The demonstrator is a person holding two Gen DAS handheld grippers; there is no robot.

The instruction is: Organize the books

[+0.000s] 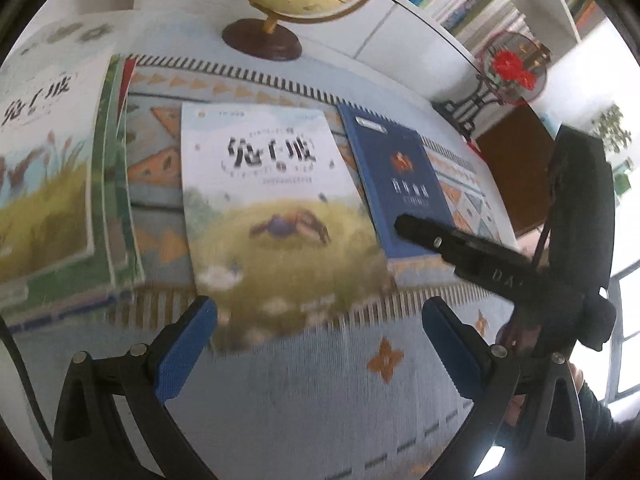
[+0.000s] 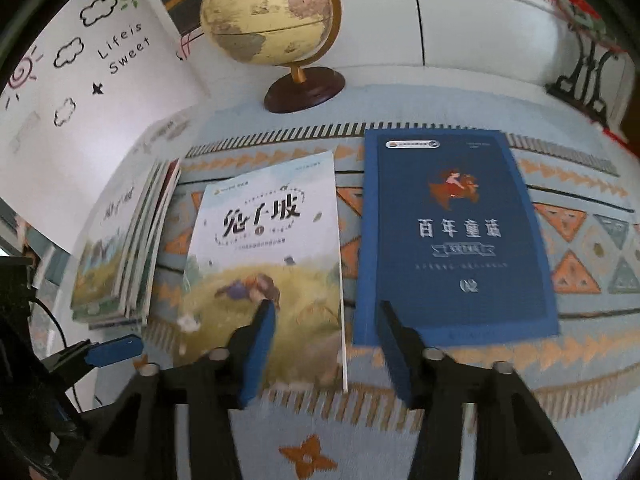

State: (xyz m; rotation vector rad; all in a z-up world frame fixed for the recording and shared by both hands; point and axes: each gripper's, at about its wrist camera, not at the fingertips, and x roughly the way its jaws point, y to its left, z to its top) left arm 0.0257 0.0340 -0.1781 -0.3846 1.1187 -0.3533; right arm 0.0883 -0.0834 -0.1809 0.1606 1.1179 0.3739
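The left gripper (image 1: 320,344) is hovering with jaws wide apart, nothing between them; the illustrated book (image 1: 272,208) is lying flat just ahead. The right gripper (image 2: 326,344) is also gaping, straddling the gap between that book (image 2: 268,264) and the blue book (image 2: 452,236) beside it. Further left, a book stack (image 2: 120,256) is resting; a globe (image 2: 272,12) is standing beyond on the patterned cloth (image 2: 580,248).

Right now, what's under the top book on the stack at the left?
Under the top book lie several more thin books, edges fanned out to the right. Their covers are hidden; I can't count them reliably. The stack sits partly on the patterned cloth.
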